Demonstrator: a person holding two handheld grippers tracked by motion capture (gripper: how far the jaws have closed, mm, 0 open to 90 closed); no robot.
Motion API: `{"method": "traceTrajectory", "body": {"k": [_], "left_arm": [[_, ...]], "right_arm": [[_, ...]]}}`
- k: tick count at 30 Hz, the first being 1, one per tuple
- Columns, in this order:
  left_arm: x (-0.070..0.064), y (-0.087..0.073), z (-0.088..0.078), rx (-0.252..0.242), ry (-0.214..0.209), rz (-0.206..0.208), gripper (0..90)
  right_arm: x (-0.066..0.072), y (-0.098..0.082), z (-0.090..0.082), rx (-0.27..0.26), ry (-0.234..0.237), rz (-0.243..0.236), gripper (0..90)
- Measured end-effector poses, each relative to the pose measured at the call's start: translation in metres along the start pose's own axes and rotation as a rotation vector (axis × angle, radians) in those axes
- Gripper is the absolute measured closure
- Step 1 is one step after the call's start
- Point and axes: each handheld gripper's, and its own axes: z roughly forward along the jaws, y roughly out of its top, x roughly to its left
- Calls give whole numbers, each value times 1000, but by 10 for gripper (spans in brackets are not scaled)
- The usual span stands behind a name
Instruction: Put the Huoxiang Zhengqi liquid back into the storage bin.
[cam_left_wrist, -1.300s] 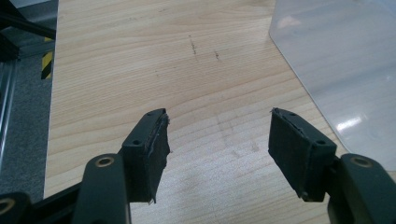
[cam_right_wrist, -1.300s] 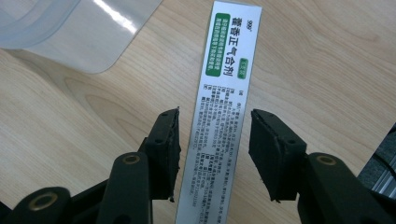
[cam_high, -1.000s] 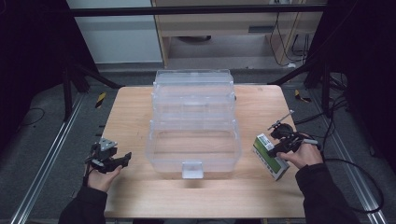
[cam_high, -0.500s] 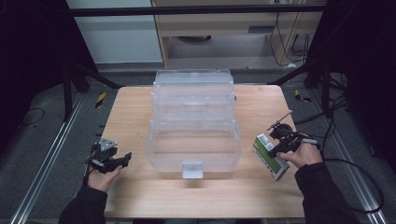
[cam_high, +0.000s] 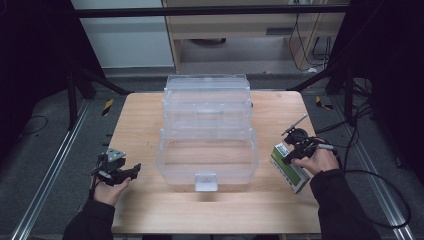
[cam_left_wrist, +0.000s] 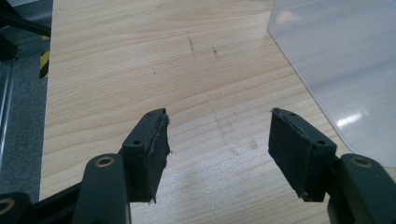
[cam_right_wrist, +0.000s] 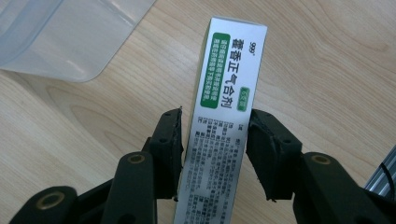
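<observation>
A white and green medicine box (cam_high: 296, 177) lies flat on the wooden table (cam_high: 140, 120), to the right of a large clear plastic storage box (cam_high: 207, 150). My right gripper (cam_high: 291, 156) reaches down over the medicine box. In the right gripper view the two pads sit against the long sides of the medicine box (cam_right_wrist: 231, 60), so my right gripper (cam_right_wrist: 212, 116) is shut on it. My left gripper (cam_high: 134, 170) rests at the table's left front, left of the storage box. In the left gripper view my left gripper (cam_left_wrist: 218, 114) is open over bare wood.
The clear storage box has stepped tiers and a front latch (cam_high: 206, 181). A corner of it shows in the left gripper view (cam_left_wrist: 341, 60) and in the right gripper view (cam_right_wrist: 60, 32). Cables (cam_high: 380, 200) trail off the table's right side. A metal frame rail (cam_high: 50, 170) runs along the left.
</observation>
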Motion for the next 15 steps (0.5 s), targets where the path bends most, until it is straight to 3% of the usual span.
{"method": "traceTrajectory", "body": {"k": [15], "left_arm": [[-1, 0, 1, 6, -3, 6, 370]], "right_arm": [[-2, 5, 5, 37, 4, 36, 596]]}}
